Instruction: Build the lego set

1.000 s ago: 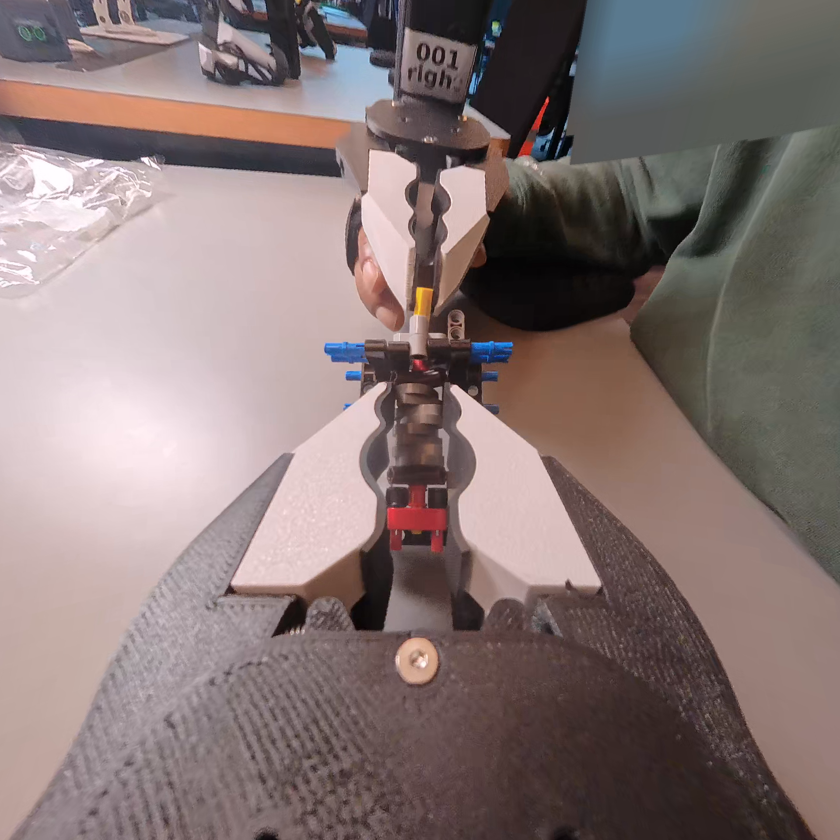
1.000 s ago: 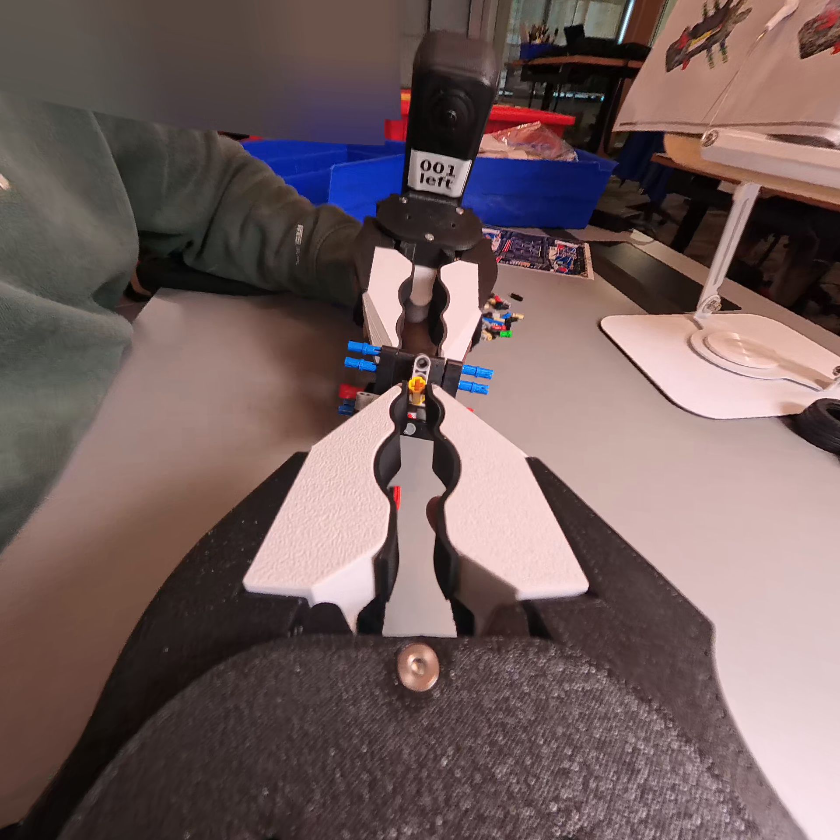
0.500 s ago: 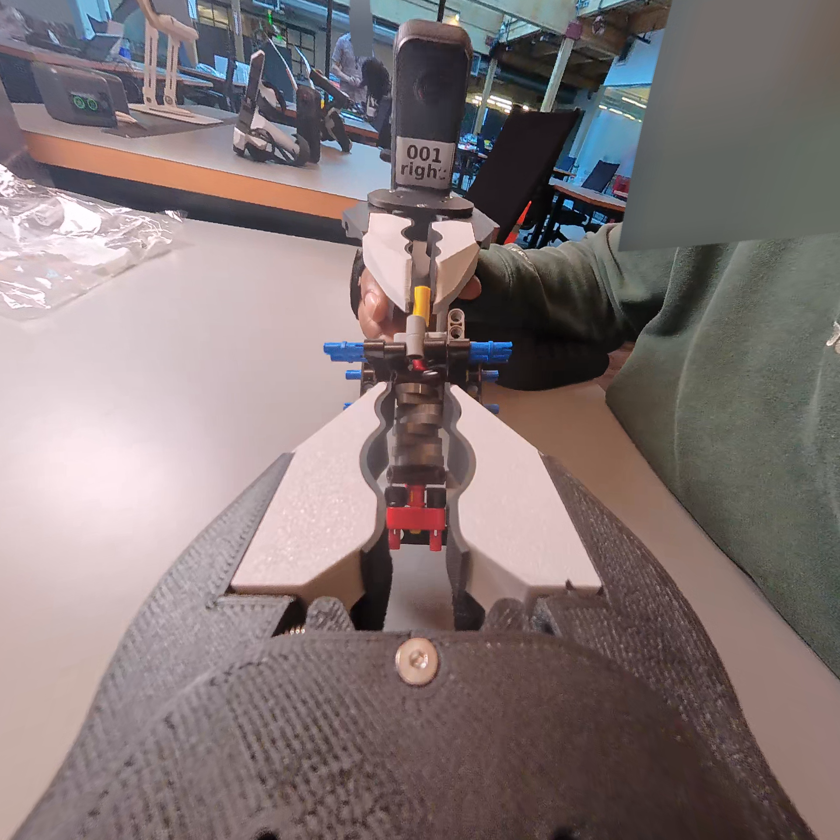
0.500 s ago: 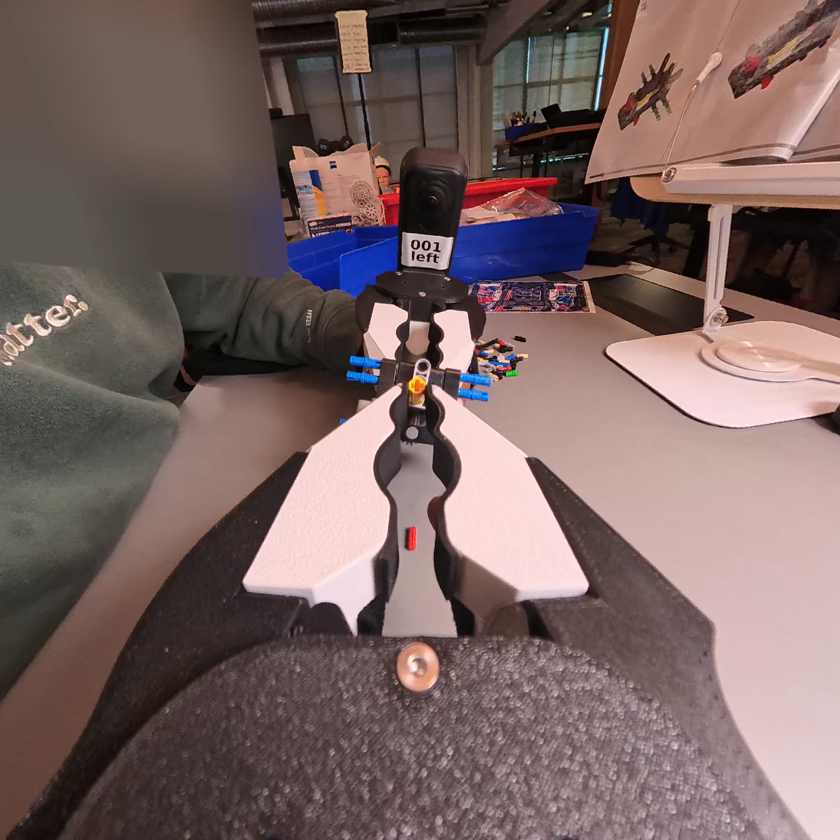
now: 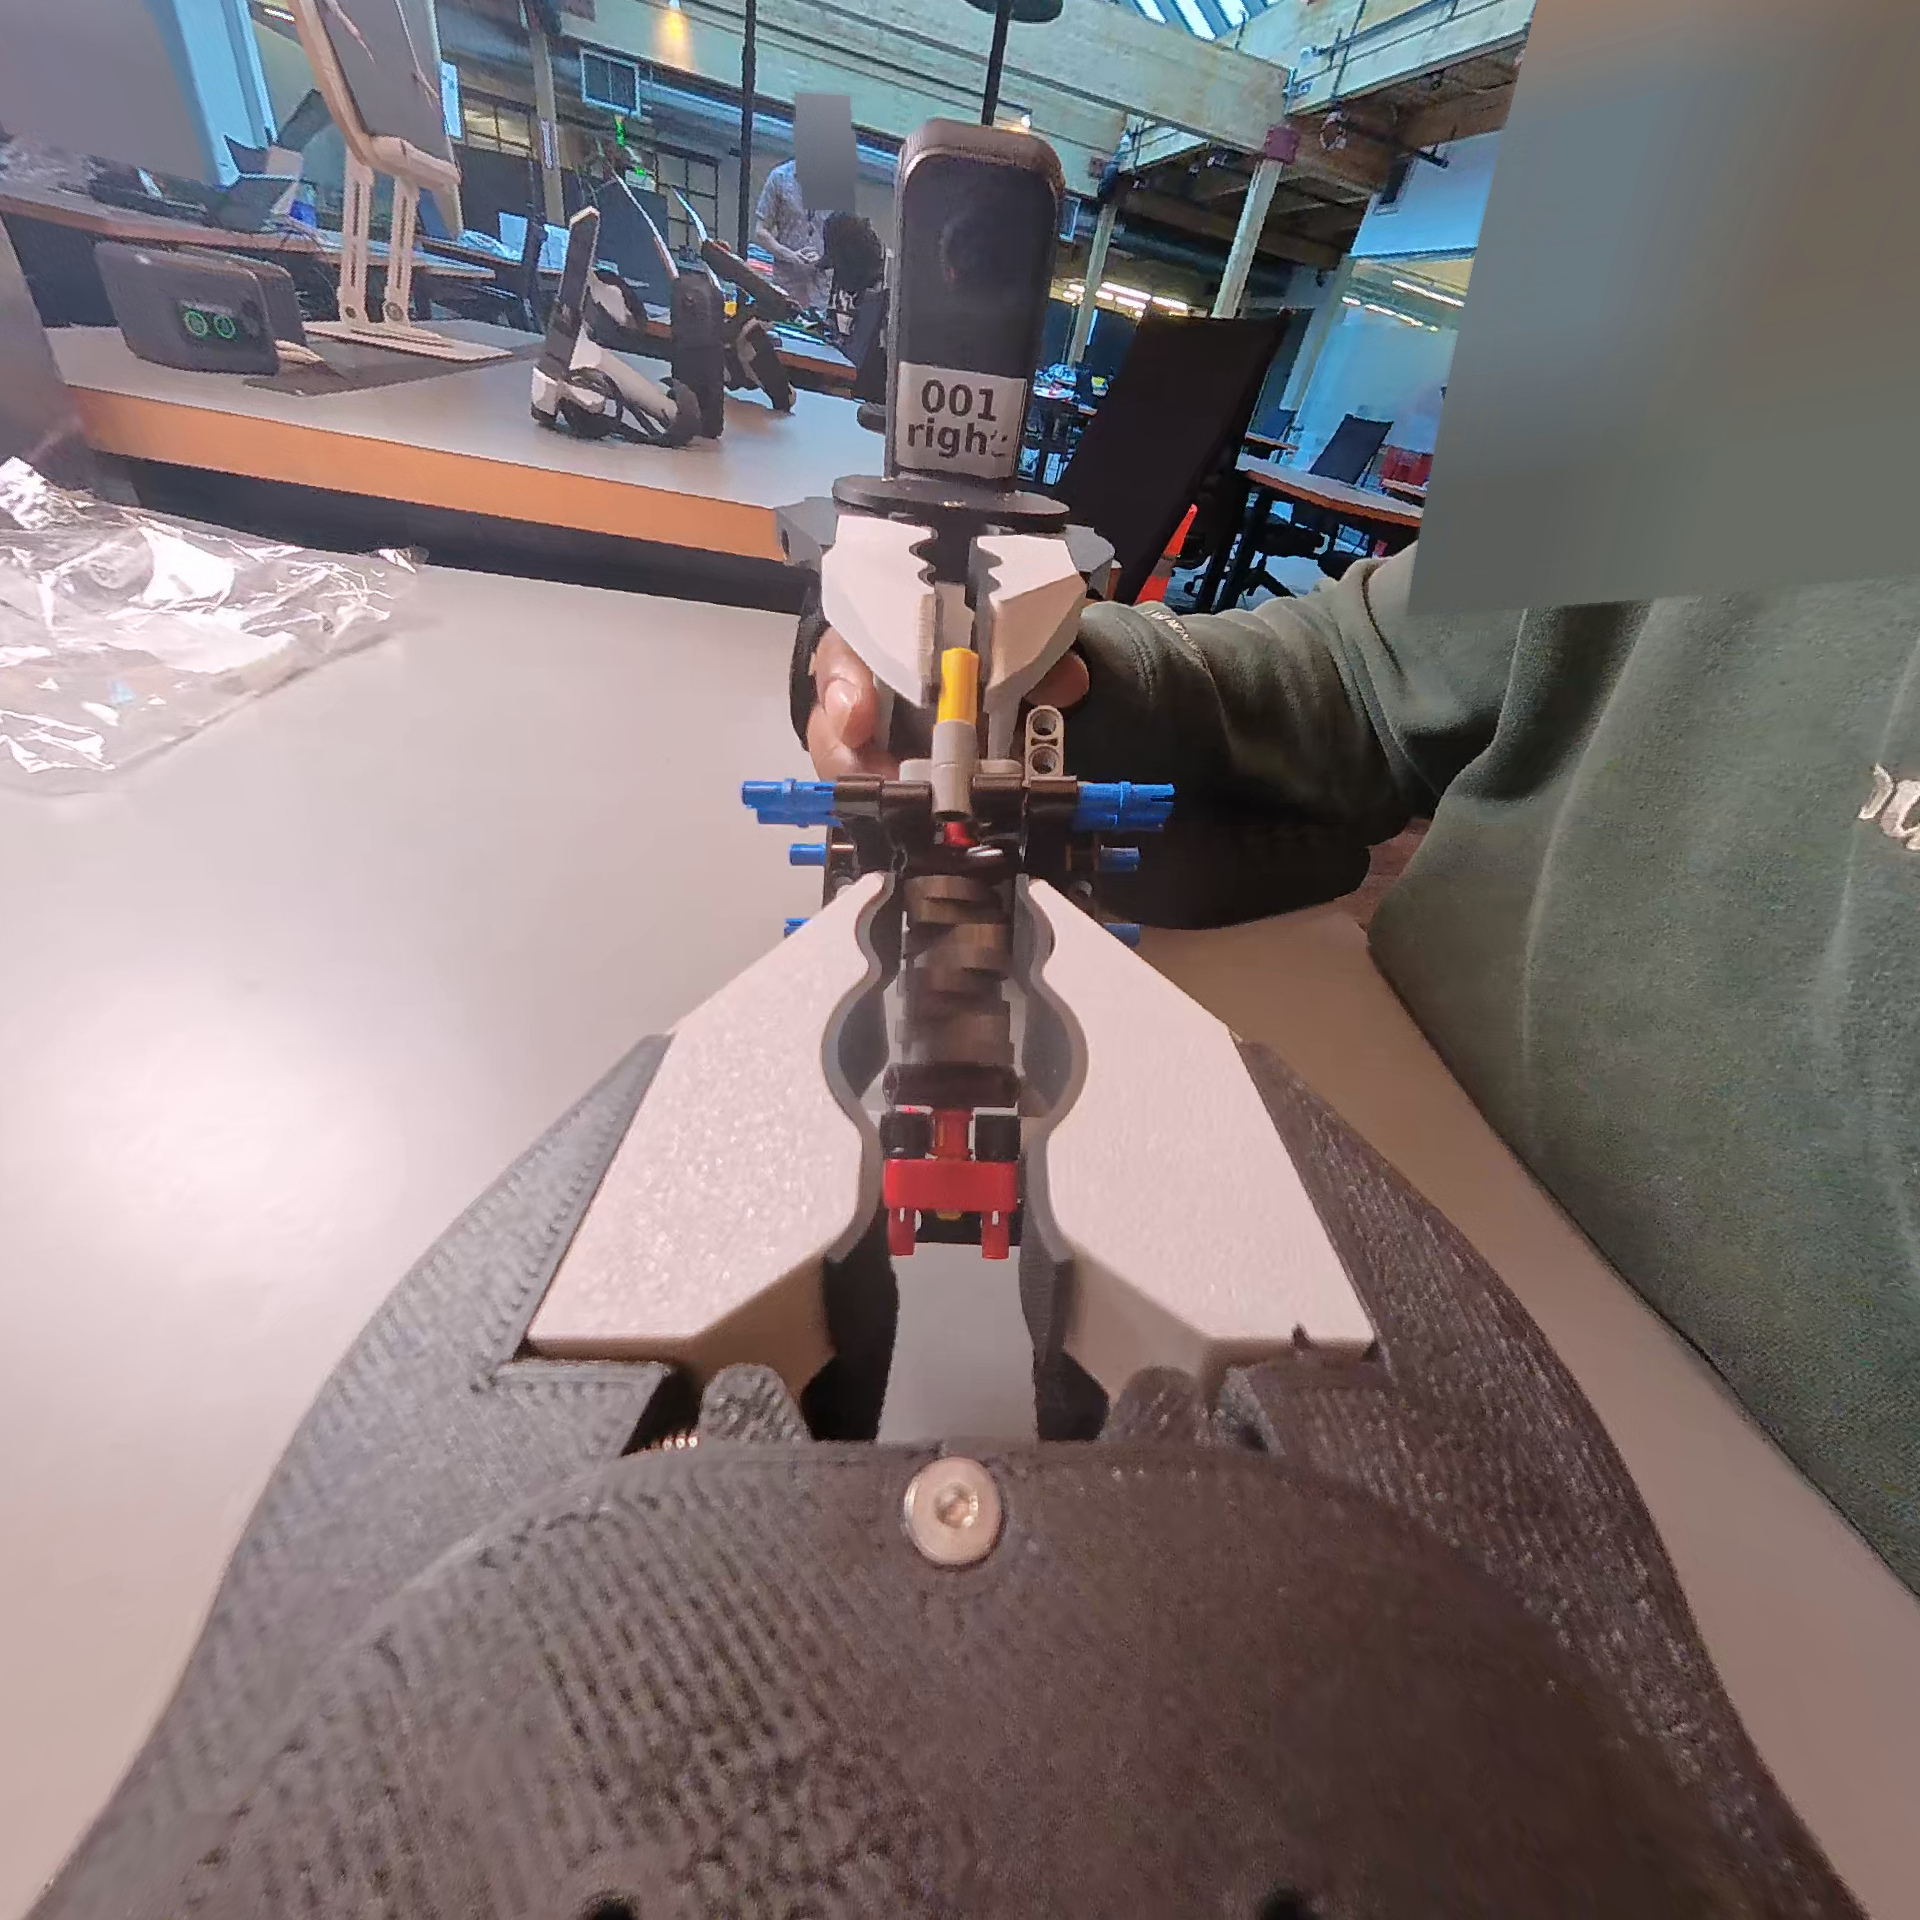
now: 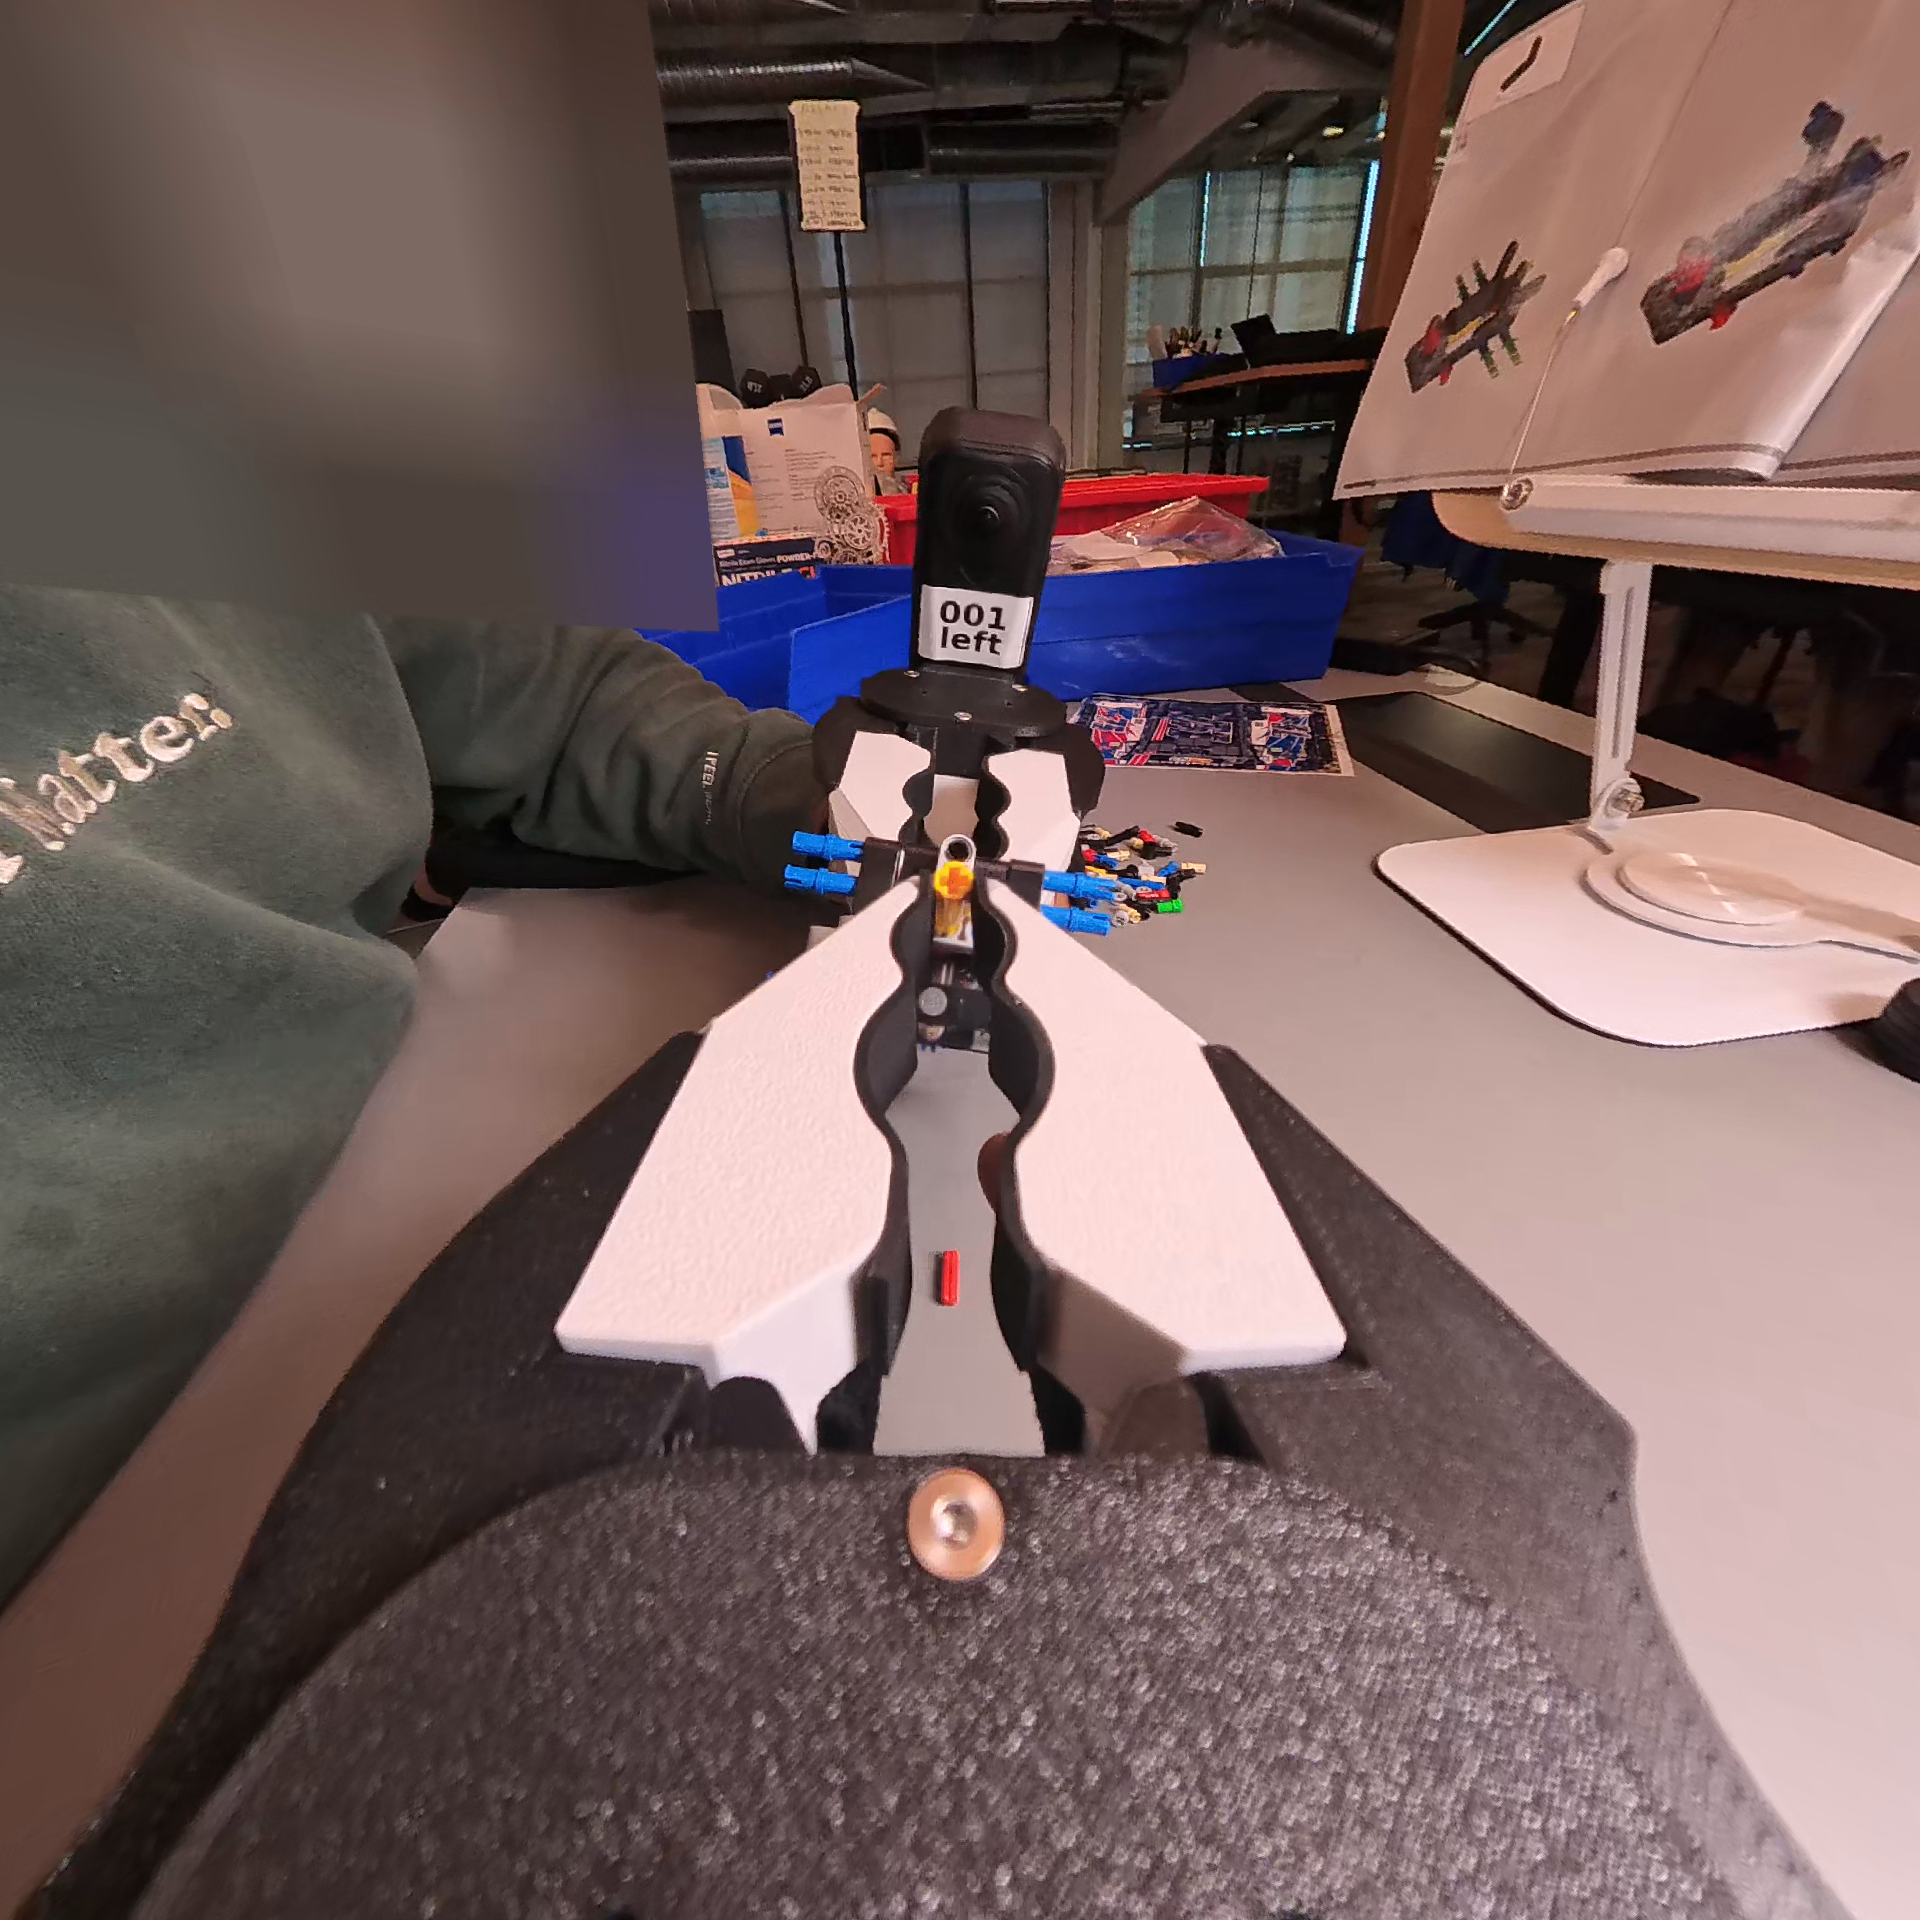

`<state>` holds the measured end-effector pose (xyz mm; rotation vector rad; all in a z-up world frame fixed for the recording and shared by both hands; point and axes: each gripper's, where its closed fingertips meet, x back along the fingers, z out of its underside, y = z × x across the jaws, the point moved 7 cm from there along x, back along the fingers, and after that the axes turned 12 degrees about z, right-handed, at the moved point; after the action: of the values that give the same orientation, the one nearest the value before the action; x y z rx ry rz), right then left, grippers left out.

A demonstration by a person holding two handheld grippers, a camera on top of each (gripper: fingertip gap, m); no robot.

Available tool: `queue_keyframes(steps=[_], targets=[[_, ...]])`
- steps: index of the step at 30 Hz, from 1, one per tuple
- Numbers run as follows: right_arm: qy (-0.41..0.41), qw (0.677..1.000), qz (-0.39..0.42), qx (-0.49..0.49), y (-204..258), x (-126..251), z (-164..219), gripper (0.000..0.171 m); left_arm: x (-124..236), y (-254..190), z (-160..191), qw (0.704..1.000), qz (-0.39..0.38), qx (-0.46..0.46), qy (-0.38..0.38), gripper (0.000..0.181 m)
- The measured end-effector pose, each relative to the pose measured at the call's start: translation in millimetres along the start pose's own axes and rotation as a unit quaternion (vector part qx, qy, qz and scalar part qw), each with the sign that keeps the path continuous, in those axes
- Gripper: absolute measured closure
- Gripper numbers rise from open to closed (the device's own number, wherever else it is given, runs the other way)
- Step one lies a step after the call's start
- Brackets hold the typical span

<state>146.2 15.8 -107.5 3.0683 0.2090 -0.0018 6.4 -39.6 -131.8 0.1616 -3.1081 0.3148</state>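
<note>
My left gripper (image 5: pixel 956 894) is shut on the lego assembly (image 5: pixel 951 966), a dark build with blue pins (image 5: pixel 790 800) sticking out both sides and a red piece (image 5: pixel 948 1179) at its rear. It holds it above the grey table. My right gripper (image 5: pixel 954 717) faces it head-on, shut on a yellow axle (image 5: pixel 956 681) whose grey connector meets the assembly's front bar. In the right wrist view my right gripper (image 6: pixel 951 904) shows the yellow axle (image 6: pixel 951 883) end-on, with the left gripper (image 6: pixel 961 831) and blue pins (image 6: pixel 826 844) just behind.
A small red piece (image 6: pixel 947 1276) lies on the table under my right gripper. A pile of loose pieces (image 6: pixel 1138 862) and a sticker sheet (image 6: pixel 1210 732) lie behind. An instruction booklet (image 6: pixel 1662 312) stands on a white stand (image 6: pixel 1662 914) at right. Blue bins (image 6: pixel 1195 613), a plastic bag (image 5: pixel 156 623), and a green-sleeved person (image 5: pixel 1662 935) are near. Left and right tips are no more than a few centimetres apart.
Both grippers have tilted up and lifted together, so more of the room shows behind them. The yellow axle stays at the assembly's front bar. Both grips are unchanged.
</note>
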Motion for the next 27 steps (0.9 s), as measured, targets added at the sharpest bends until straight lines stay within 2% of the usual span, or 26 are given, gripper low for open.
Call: queue_keyframes(steps=[7,13,22,27], targets=[[-0.005,1.0,-0.01,-0.013,-0.8,1.5,0.3,0.166,0.4,-0.8,-3.3,1.0,0.004,0.016,-0.001,0.163],[-0.042,0.994,-0.039,-0.092,-6.4,3.7,-3.3,0.166,-4.6,-2.3,-15.8,0.998,-0.004,0.069,0.008,0.162],[-0.107,0.966,-0.079,-0.221,-18.1,0.5,-10.3,0.167,-2.1,-4.5,-33.9,0.988,-0.025,0.154,-0.006,0.163],[-0.106,0.964,-0.07,-0.235,-23.1,-1.3,-7.6,0.166,2.4,-3.8,-37.9,0.984,-0.037,0.173,-0.011,0.163]])
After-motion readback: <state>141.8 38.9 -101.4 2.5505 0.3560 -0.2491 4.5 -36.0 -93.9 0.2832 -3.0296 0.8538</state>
